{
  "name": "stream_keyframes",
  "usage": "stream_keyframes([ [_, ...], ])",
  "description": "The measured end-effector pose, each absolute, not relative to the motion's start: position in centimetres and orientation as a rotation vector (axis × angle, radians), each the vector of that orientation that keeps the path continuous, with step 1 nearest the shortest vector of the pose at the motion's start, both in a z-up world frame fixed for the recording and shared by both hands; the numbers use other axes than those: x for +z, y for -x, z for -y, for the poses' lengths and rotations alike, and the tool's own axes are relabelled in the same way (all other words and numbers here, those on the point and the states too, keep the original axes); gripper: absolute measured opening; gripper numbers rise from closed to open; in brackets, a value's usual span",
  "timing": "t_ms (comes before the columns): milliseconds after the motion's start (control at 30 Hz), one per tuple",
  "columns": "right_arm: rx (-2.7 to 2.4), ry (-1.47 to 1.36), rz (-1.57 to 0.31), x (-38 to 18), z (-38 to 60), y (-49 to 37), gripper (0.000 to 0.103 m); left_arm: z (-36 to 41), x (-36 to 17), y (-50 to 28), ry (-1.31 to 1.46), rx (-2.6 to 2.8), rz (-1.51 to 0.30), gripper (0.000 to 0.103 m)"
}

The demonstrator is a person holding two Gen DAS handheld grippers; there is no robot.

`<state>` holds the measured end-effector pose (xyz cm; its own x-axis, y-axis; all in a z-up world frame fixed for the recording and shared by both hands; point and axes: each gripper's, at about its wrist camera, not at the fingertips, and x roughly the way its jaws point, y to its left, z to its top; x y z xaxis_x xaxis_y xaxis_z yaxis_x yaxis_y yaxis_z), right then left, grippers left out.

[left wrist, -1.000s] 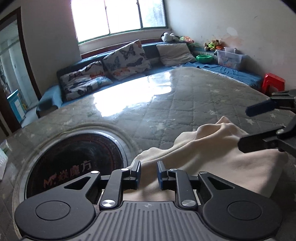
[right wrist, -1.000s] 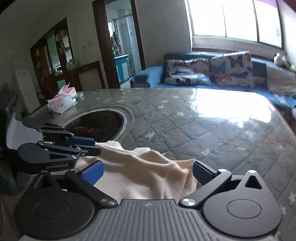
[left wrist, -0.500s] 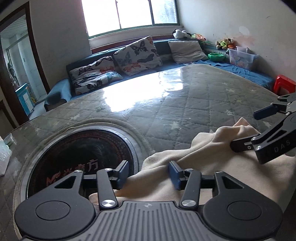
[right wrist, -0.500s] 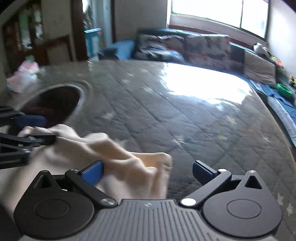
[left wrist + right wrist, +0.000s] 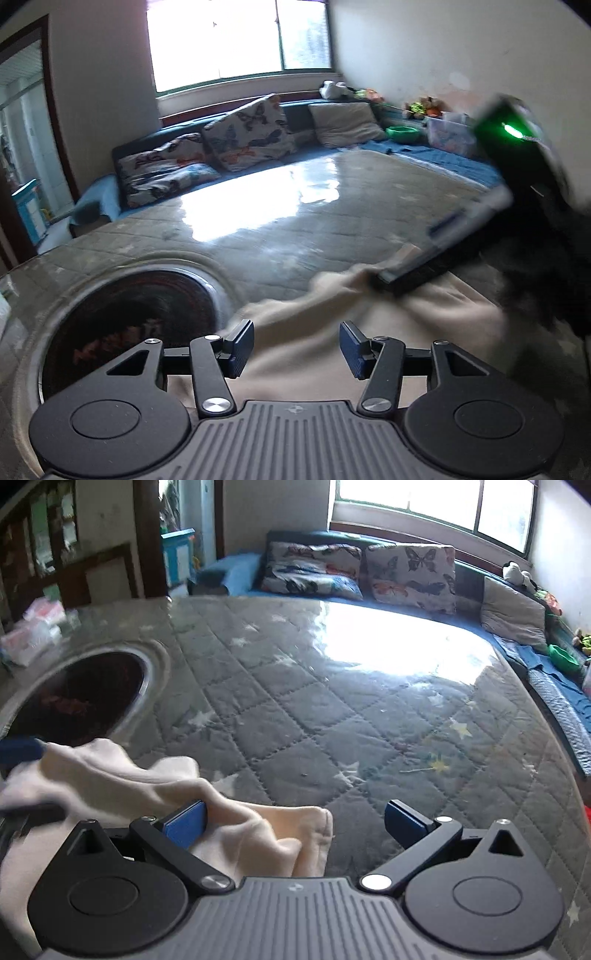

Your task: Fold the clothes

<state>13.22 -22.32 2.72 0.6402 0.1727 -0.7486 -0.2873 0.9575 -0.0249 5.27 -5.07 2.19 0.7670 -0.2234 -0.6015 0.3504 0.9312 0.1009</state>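
Observation:
A cream garment [image 5: 436, 314] lies rumpled on the quilted table cover [image 5: 332, 221], beside a dark round recess [image 5: 129, 321]. My left gripper [image 5: 295, 345] hovers open over the garment's near part, its blue pads wide apart with cloth under them. My right gripper [image 5: 410, 253] shows blurred at the right, its lower finger against a raised fold. In the right wrist view the right gripper [image 5: 295, 823] is open, with the garment [image 5: 122, 775] bunched against its left pad and its right pad over bare cover. One blue fingertip [image 5: 22, 748] of the left gripper shows at the far left.
The grey star-patterned table cover [image 5: 332, 701] stretches away, with glare from the window. The recess [image 5: 81, 698] lies left of the garment. A blue sofa with butterfly cushions [image 5: 406, 568] lines the far side. A pink packet [image 5: 33, 627] sits at the table's left edge.
My left gripper's jaws have spread from nearly closed on the cloth to wide apart. The right gripper has swung in over the garment, closer to the left one, lifting a fold.

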Motion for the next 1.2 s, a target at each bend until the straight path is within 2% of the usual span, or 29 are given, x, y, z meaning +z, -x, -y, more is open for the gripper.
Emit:
stream_keyframes([
  [300,0.332,0.185,-0.761,5.1,21.0,-12.3,0.103,3.5,1.8,-4.2,-0.154,-0.290,-0.647,0.054],
  [733,0.342,0.231,-0.765,3.0,17.6,-13.6,0.103,1.1,1.6,-5.7,-0.099,-0.238,-0.666,0.054],
  [800,0.338,0.235,-0.765,2.7,17.2,-13.8,0.103,0.3,1.5,-6.8,-0.074,-0.217,-0.683,0.052],
  [933,0.334,0.234,-0.765,2.6,17.2,-14.1,0.103,-1.0,1.2,-8.8,-0.014,-0.178,-0.730,0.042],
  [1200,0.341,0.255,-0.735,3.7,17.7,-13.0,0.103,-1.0,1.5,-9.6,-0.041,-0.140,-0.727,0.043],
])
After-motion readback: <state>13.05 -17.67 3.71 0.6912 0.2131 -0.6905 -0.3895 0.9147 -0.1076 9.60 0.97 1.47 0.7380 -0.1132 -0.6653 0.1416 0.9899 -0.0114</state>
